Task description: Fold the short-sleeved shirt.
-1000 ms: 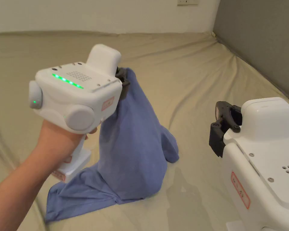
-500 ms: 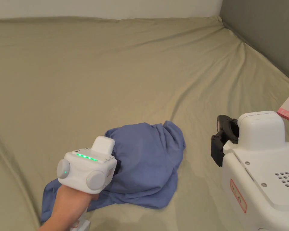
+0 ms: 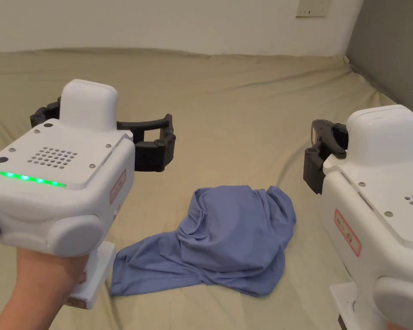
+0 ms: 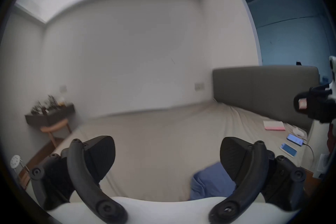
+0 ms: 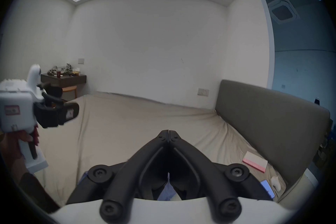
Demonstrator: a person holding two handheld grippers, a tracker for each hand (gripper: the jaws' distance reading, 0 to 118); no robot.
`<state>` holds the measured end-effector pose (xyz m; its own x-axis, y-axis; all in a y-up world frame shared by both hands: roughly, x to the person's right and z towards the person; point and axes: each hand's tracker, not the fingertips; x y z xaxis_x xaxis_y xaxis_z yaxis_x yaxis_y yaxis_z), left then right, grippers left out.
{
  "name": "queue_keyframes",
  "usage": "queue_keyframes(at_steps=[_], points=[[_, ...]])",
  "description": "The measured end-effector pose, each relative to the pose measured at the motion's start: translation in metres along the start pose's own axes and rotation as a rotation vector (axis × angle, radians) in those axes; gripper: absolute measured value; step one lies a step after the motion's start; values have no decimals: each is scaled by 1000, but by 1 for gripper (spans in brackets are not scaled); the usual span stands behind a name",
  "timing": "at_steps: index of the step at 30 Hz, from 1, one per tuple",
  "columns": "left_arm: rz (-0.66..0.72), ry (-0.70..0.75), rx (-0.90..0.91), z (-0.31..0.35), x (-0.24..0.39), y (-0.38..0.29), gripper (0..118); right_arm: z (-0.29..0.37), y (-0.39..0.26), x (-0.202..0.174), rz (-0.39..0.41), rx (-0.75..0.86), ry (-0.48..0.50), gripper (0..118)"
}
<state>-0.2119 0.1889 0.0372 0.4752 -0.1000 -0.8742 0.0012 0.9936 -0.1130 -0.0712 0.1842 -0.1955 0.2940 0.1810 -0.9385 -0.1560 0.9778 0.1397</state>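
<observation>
i hold my left gripper point(image 3: 102, 129) up above the bed sheet point(image 3: 227, 99), level and pointing away from me toward the far wall, with my left hand point(image 3: 38, 288) wrapped around its handle low at the near left. its jaws stand wide apart with nothing between them; in the left gripper view point(image 4: 167, 157) the two black pads sit far to either side with bare sheet in the gap. my right gripper point(image 3: 315, 161) is raised at about the same height on the other side, also level and aimed forward. in the right gripper view point(image 5: 168, 132) its two jaws meet tip to tip, closed on nothing.

the blue short-sleeved shirt point(image 3: 227, 236) lies crumpled in a heap on the sheet, between the two grippers and below them, touched by neither. one part bulges up in a rounded mound toward the right, and a flatter tail of cloth trails out toward the near left, ending close to the base of my left handle. in the left gripper view a patch of the shirt point(image 4: 209, 184) shows just beside the right-hand pad, lower down on the bed. the grey headboard point(image 5: 269, 118) runs along the right side of the bed, with a pink-edged box point(image 5: 254, 161) and a phone point(image 5: 267, 188) lying on the sheet near it.
</observation>
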Motion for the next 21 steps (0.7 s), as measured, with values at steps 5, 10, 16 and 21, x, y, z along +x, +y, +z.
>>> queue_keyframes(at_steps=[5, 10, 16, 21], points=[[-3, 95, 76, 49, -4, 27, 63, 16, 26, -25, 38, 70, 33, 0], [16, 131, 102, 66, -3, 16, 0, 29, 31, -46, 49, 109, 48, 0], [4, 146, 81, 78, 0, 8, 0, 36, 26, -60, 91, 138, 53, 0], [-5, 167, 96, 78, 0, 11, 0, 35, 25, -65, 99, 132, 56, 0]])
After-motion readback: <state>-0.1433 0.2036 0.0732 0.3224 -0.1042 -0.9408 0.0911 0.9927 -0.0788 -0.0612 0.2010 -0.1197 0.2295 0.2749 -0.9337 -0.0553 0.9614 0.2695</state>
